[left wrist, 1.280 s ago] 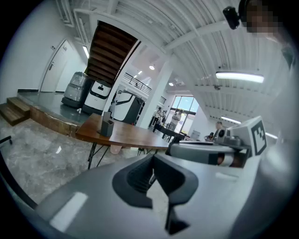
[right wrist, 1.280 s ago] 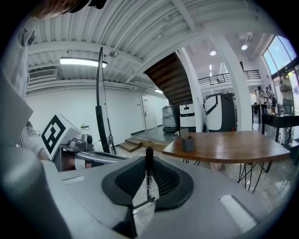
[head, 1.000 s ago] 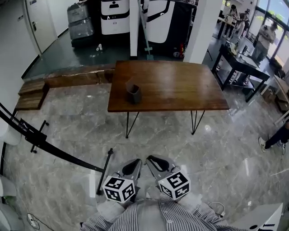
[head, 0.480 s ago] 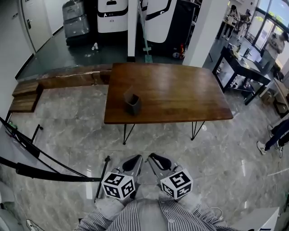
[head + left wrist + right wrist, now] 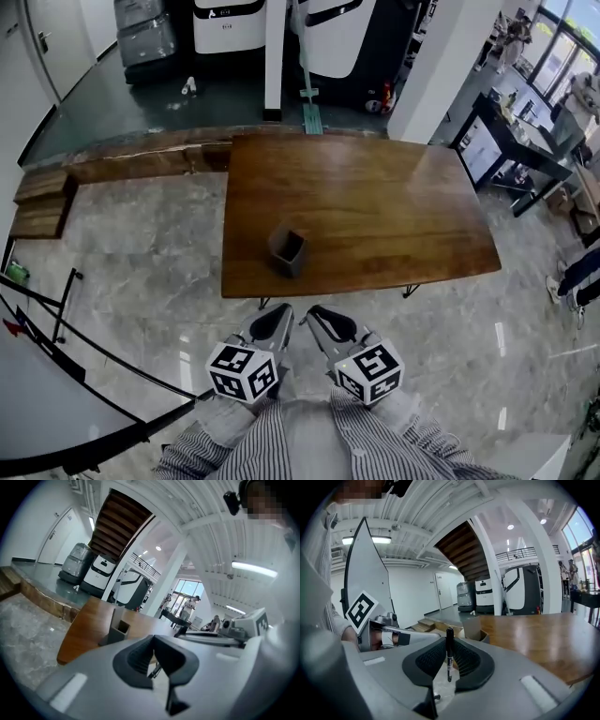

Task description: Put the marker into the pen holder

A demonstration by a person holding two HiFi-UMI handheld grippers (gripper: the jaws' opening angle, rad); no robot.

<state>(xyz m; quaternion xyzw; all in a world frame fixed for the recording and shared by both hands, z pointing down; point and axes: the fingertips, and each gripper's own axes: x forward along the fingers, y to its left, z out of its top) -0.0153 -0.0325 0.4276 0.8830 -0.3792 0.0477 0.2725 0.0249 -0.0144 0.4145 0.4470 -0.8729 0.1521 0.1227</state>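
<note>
A dark grey square pen holder [image 5: 287,251] stands near the front left edge of the brown wooden table [image 5: 394,216]. Both grippers are held close to my body, short of the table. My right gripper [image 5: 449,648] is shut on a thin black marker [image 5: 449,654], which stands upright between its pads. The holder [image 5: 474,629] shows just beyond those jaws. My left gripper [image 5: 153,641] is shut with nothing in it, and the pen holder [image 5: 117,629] lies ahead of it on the table. In the head view the left gripper [image 5: 272,323] and right gripper [image 5: 323,323] sit side by side; the marker is hidden there.
A black stand with long legs [image 5: 56,314] crosses the marble floor at my left. A low wooden step [image 5: 42,202] runs along the back left. Large machines [image 5: 230,23] stand behind the table, a white pillar [image 5: 427,66] at back right, and a black desk [image 5: 511,141] at far right.
I have walked closer to the table: it and the pen holder have grown and slid down the head view. Both grippers stay together at my chest, the marker still held.
</note>
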